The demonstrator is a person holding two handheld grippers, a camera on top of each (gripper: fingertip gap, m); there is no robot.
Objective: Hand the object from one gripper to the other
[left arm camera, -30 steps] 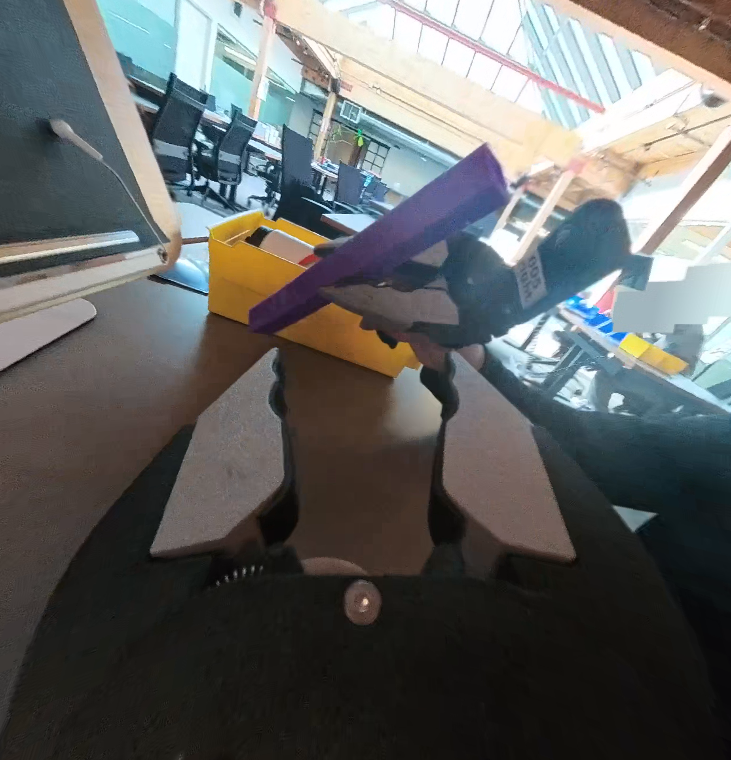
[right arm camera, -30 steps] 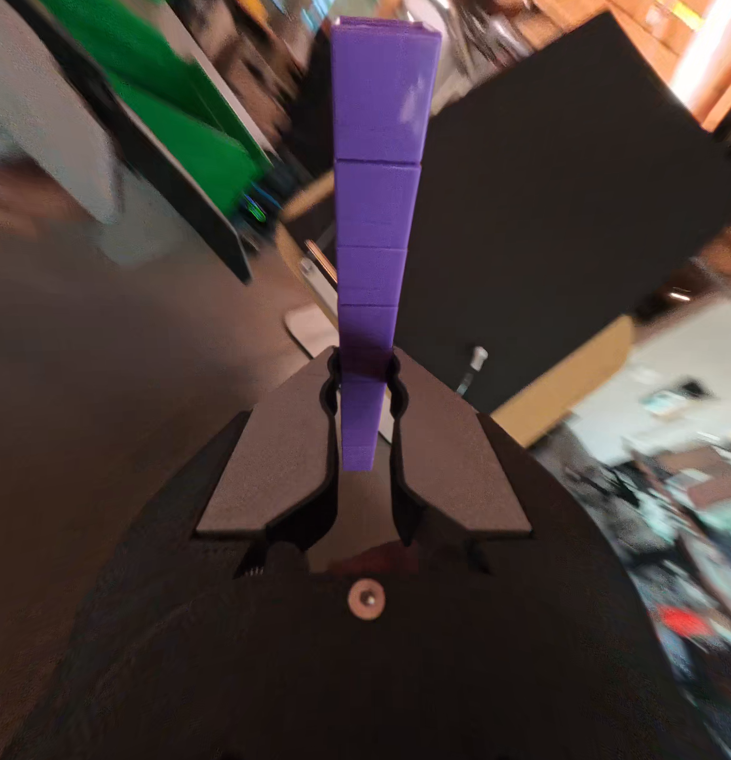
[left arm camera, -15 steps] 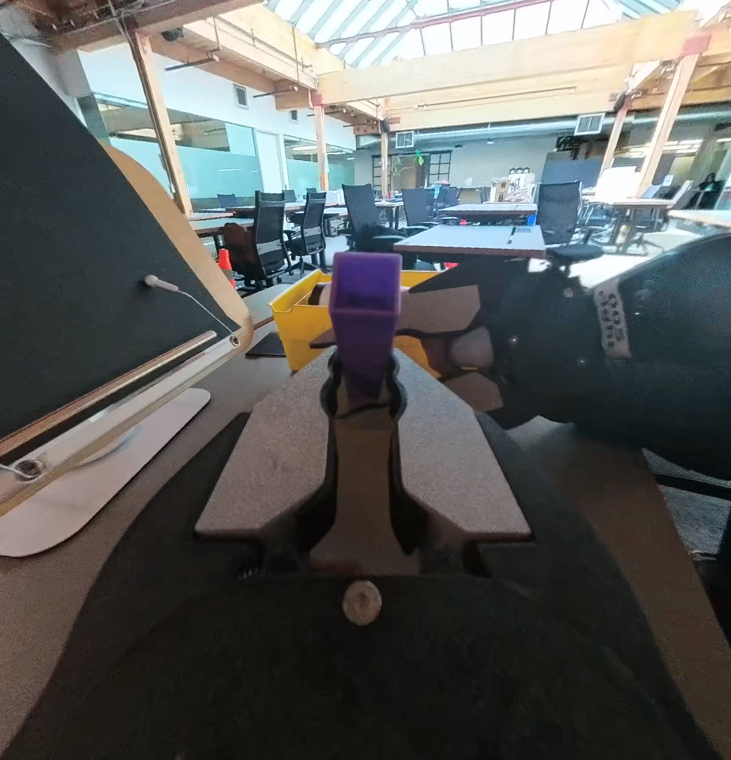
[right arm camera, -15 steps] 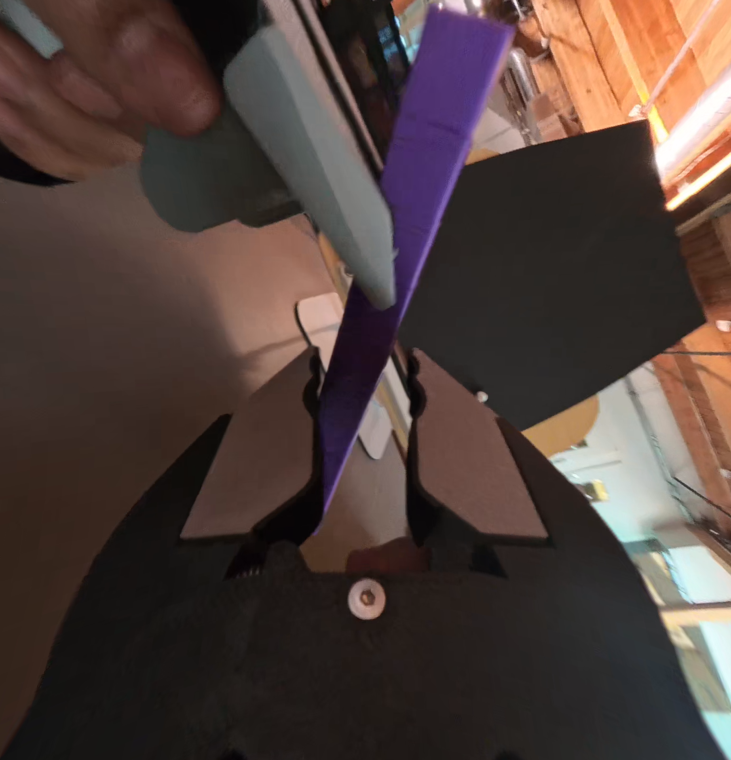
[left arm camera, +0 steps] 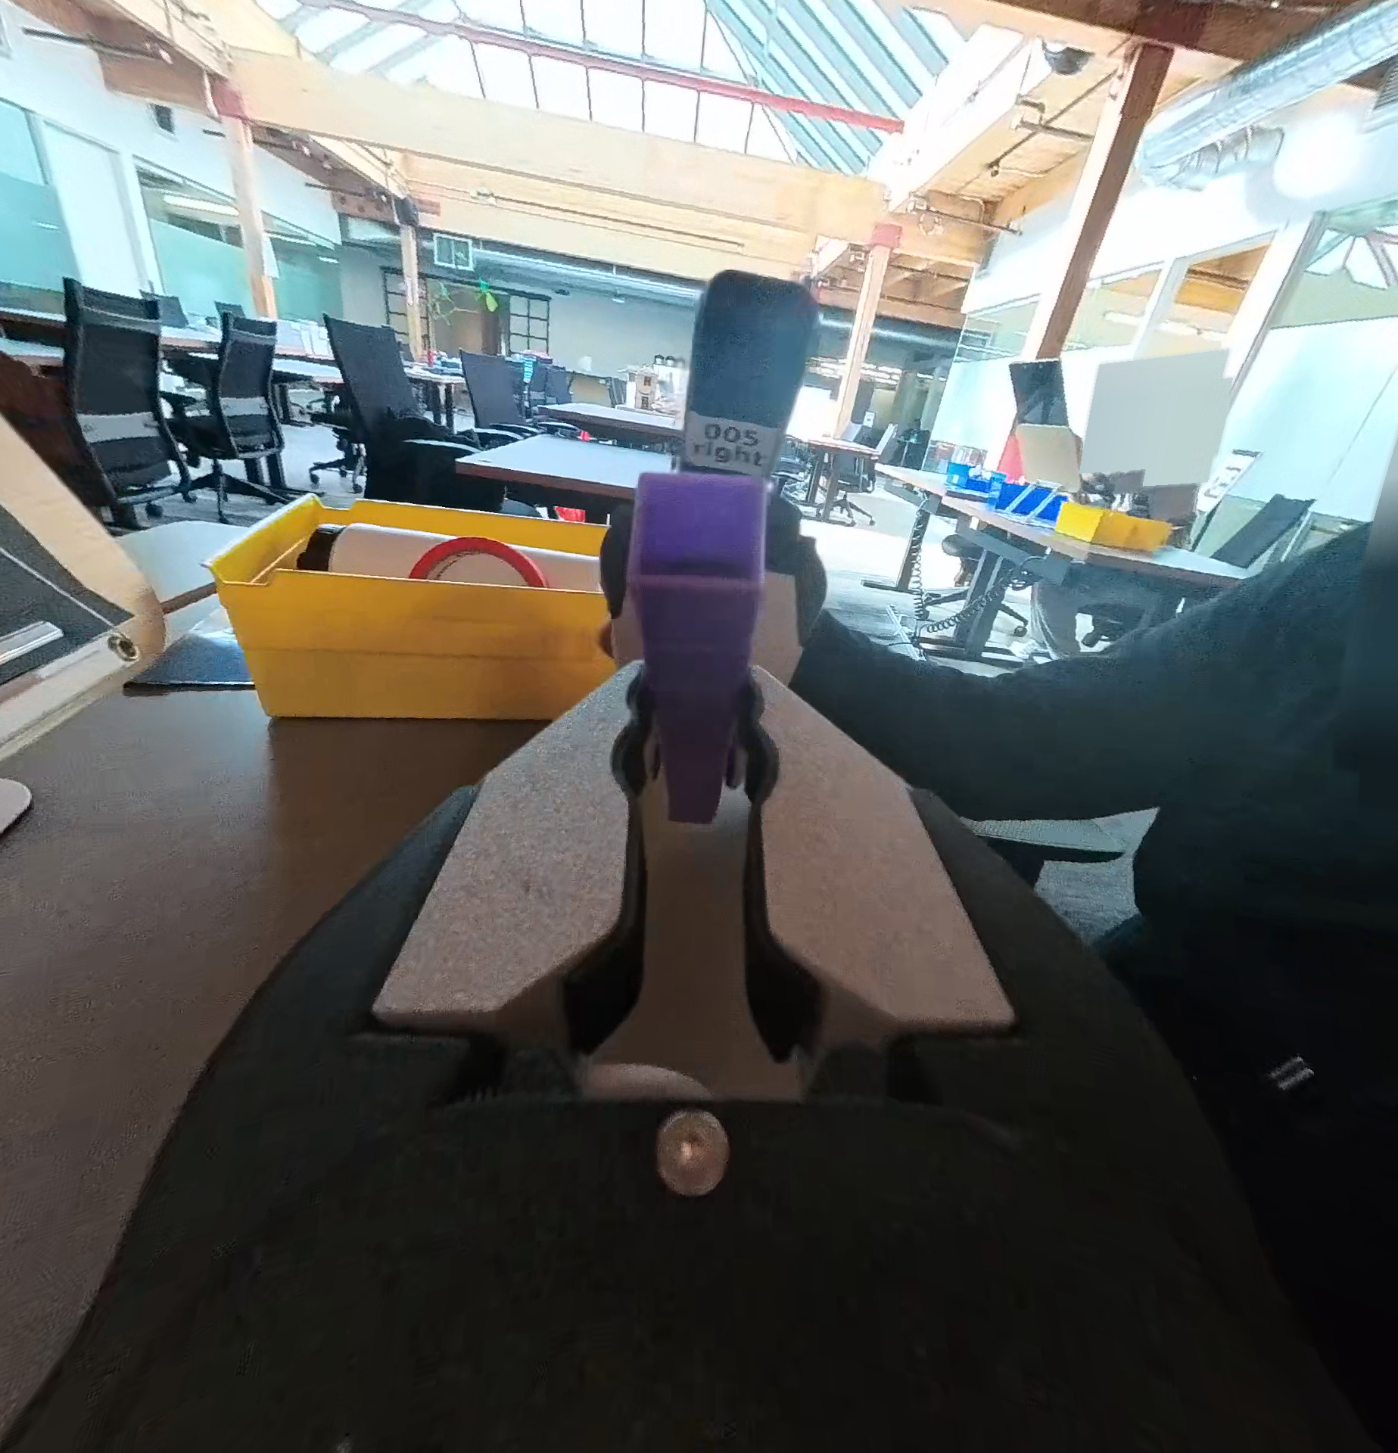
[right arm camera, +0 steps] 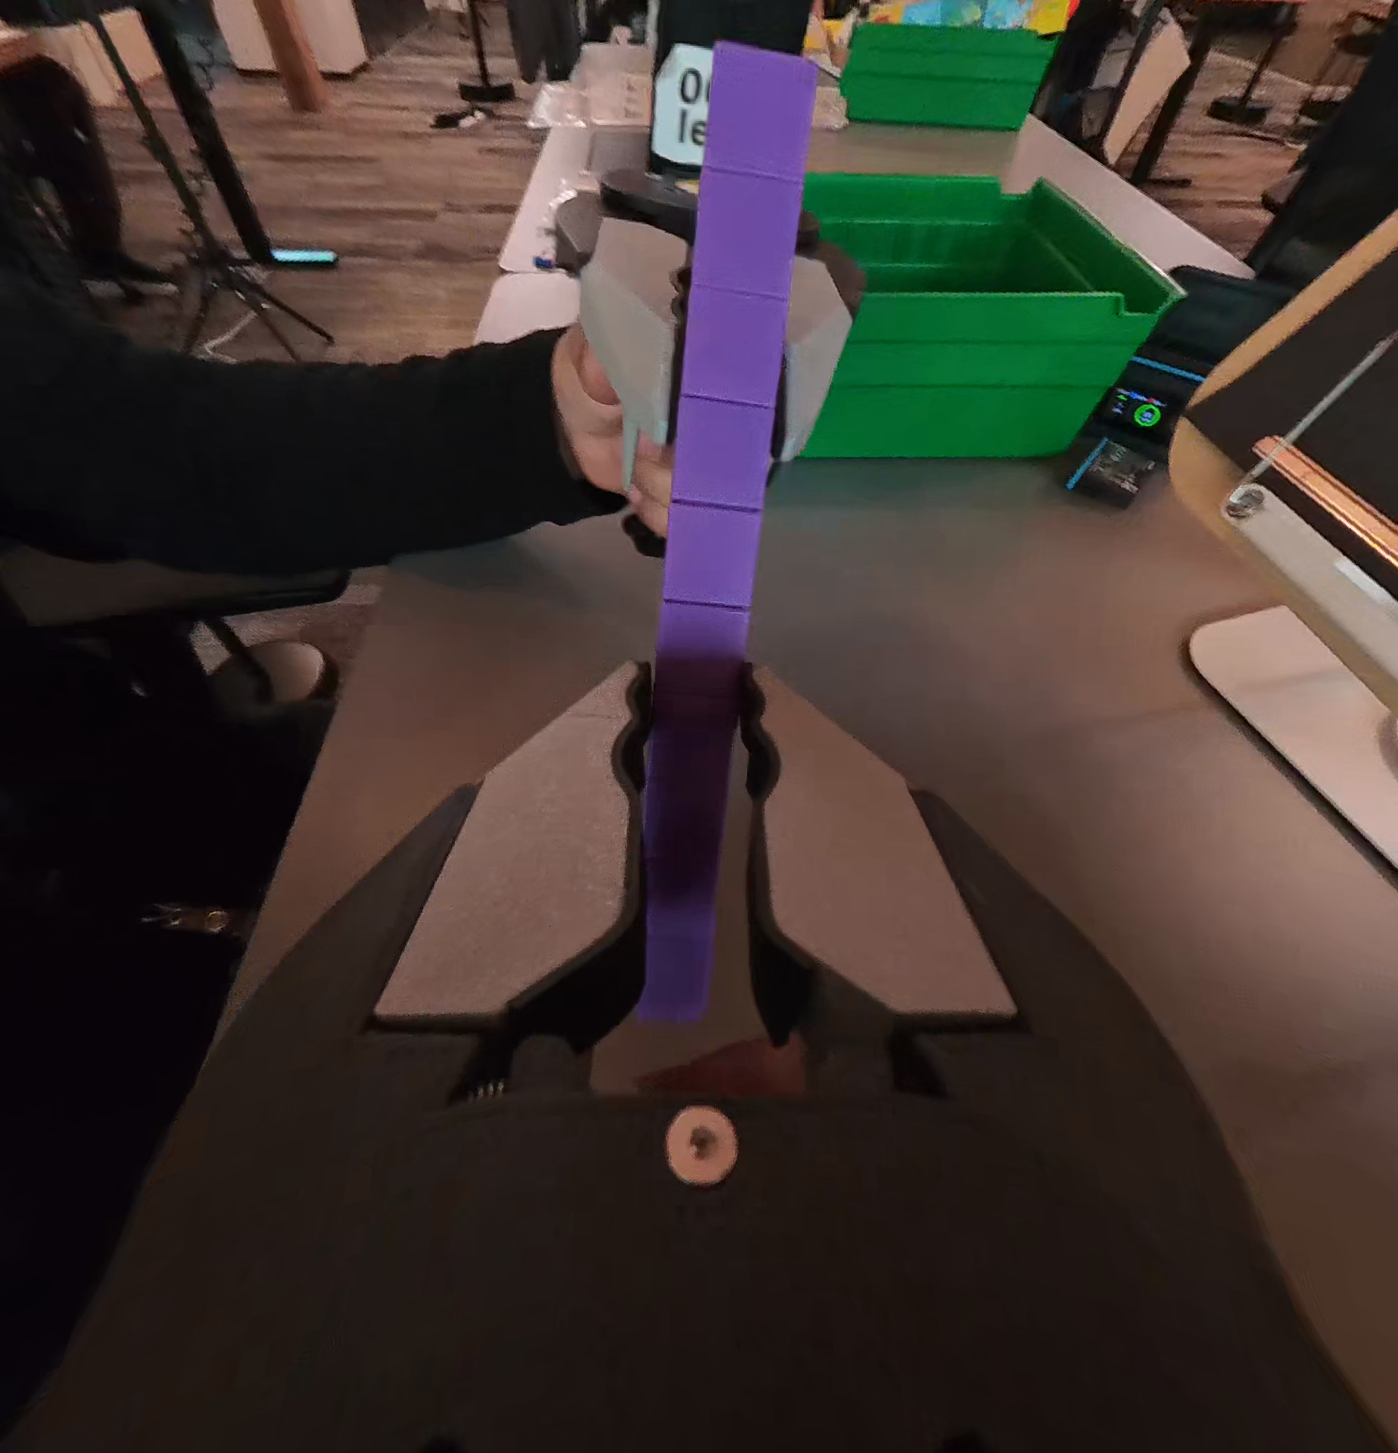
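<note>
A long purple segmented bar (right arm camera: 727, 393) spans between both grippers above the dark table (right arm camera: 994, 629). My right gripper (right arm camera: 697, 692) is shut on its near end, which reaches deep between the fingers. My left gripper (right arm camera: 727, 338) shows farther off, its grey fingers (right arm camera: 625, 338) clamped on the bar's upper half, with a hand in a black sleeve behind it. In the left wrist view the bar (left arm camera: 695, 597) points at me end-on, pinched at the tips of my left gripper (left arm camera: 695, 708). The right gripper's black handle (left arm camera: 754, 346) rises behind the bar.
A yellow bin (left arm camera: 412, 637) holding a white bottle (left arm camera: 389, 542) and a red tape roll (left arm camera: 479, 558) stands on the table behind the left gripper. A green bin (right arm camera: 955, 377), a small lit device (right arm camera: 1128, 432) and a monitor stand (right arm camera: 1309, 708) lie beyond the right gripper. The tips of one gripper are about 5 cm away from the tips of the other.
The left gripper, open and empty a second ago, has closed on the bar. The right gripper loosened half a second ago and now pinches the bar again, deeper between its fingers.
</note>
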